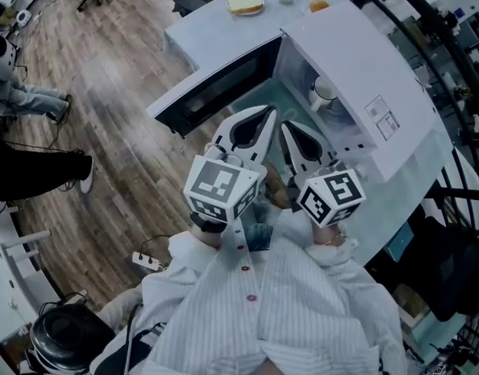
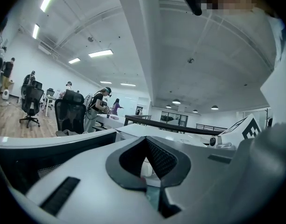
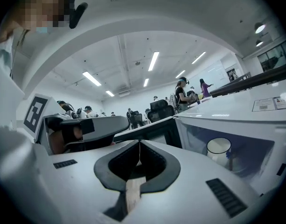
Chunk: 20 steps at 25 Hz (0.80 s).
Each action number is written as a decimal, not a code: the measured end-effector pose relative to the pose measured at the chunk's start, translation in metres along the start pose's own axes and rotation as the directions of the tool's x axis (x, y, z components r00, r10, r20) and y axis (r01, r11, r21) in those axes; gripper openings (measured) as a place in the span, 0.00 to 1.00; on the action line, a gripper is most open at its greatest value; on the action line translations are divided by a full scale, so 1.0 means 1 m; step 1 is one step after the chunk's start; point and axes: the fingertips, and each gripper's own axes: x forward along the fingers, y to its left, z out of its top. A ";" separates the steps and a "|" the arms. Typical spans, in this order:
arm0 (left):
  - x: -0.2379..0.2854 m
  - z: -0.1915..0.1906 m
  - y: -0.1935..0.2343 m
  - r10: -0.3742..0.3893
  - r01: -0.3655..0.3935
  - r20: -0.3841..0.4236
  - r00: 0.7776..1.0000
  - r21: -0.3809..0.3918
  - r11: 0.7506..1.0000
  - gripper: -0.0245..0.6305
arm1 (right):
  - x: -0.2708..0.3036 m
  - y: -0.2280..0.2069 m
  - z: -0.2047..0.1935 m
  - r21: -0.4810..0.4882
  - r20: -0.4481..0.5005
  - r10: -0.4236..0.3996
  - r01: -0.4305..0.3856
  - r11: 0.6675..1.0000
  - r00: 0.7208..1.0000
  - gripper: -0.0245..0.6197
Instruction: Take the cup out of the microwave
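Microwave (image 1: pixel 356 61) is sitting open at upper right of the head view, with its door (image 1: pixel 212 92) hanging out toward the left. Cup (image 1: pixel 323 92) is standing upright inside the cavity, toward the back. In the right gripper view it's showing at right (image 3: pixel 219 149), well apart from the tips.

Left tongs (image 1: pixel 270 114) and right tongs (image 1: pixel 286 128) are hovering side by side just in front of the opening. Both are clenched tip to tip and gripping nothing. Each gripper's own view is confirming this: left (image 2: pixel 145 139), right (image 3: pixel 139 146).

Task isn't really under way yet, since nothing is touching the cup.

Risks as I'm reading it:
- Going in clenched means shoving the cup or tipping it against the cavity wall. The tongs need releasing before they reach it.
- The cup is sitting deep, so a long reach is risking a clip on the cavity frame or the door edge.
- The two tongs are crowding each other at the opening. Only one is likely fitting in cleanly, and the other could be knocking it off line.
- Pinching only the thin rim is inviting a slip on the way out. Can't tell whether the cup is holding liquid.
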 end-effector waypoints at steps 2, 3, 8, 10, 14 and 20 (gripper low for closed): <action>0.007 -0.001 0.000 -0.020 0.020 -0.007 1.000 0.003 1.000 0.05 | 0.002 -0.006 0.003 0.005 0.008 -0.016 0.016 1.000 1.000 0.09; 0.010 -0.002 -0.001 -0.030 0.030 -0.013 0.999 0.003 1.000 0.05 | 0.002 -0.009 0.003 0.009 0.009 -0.024 0.023 1.000 1.000 0.09; 0.025 -0.003 -0.003 -0.077 0.077 -0.026 0.997 -0.004 0.997 0.05 | -0.002 -0.022 0.006 0.023 0.020 -0.078 0.078 0.997 0.997 0.09; 0.033 -0.002 -0.004 -0.100 0.100 -0.031 0.994 -0.006 0.995 0.05 | -0.005 -0.030 0.009 0.030 0.029 -0.108 0.107 0.994 0.994 0.09; 0.050 -0.003 -0.010 -0.175 0.175 -0.052 0.983 0.002 0.984 0.05 | -0.011 -0.045 0.013 0.051 0.045 -0.186 0.184 0.982 0.982 0.09; 0.075 0.002 -0.011 -0.286 0.287 -0.079 0.955 0.000 0.958 0.05 | -0.014 -0.066 0.021 0.086 0.061 -0.309 0.304 0.949 0.949 0.09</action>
